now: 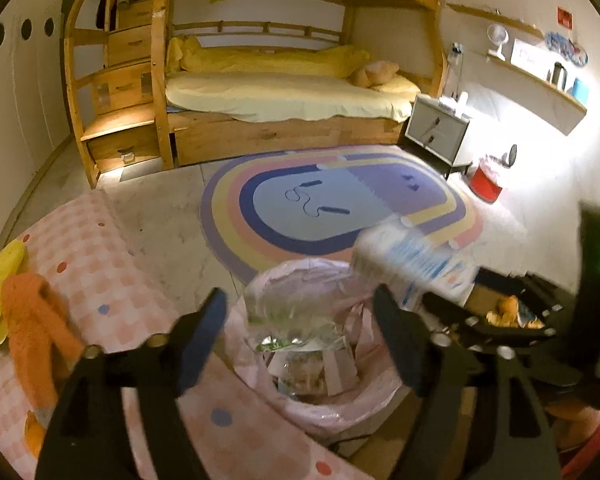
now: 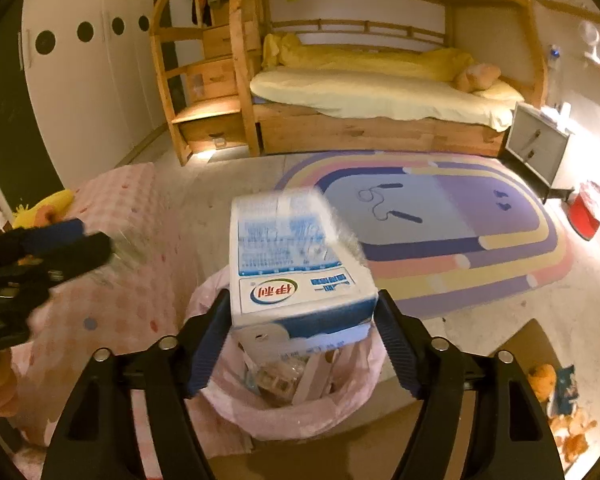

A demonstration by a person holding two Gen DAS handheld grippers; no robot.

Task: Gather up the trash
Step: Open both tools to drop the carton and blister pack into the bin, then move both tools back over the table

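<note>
Both grippers positioned over the pink-lined trash bin, jaws spread

The right gripper (image 2: 300, 344) is seen spread, with a blue-and-white milk carton (image 2: 296, 264) between its fingers; a gap shows at the right pad, while contact at the left pad cannot be judged. The left gripper (image 1: 300, 336) is likewise spread, a crumpled clear plastic bottle (image 1: 296, 316) lying between its jaws (blurred, no pad seen pressing it). Both items are placed directly above the trash bin (image 2: 284, 420), beside a pink checked cloth (image 1: 100, 264)
</note>
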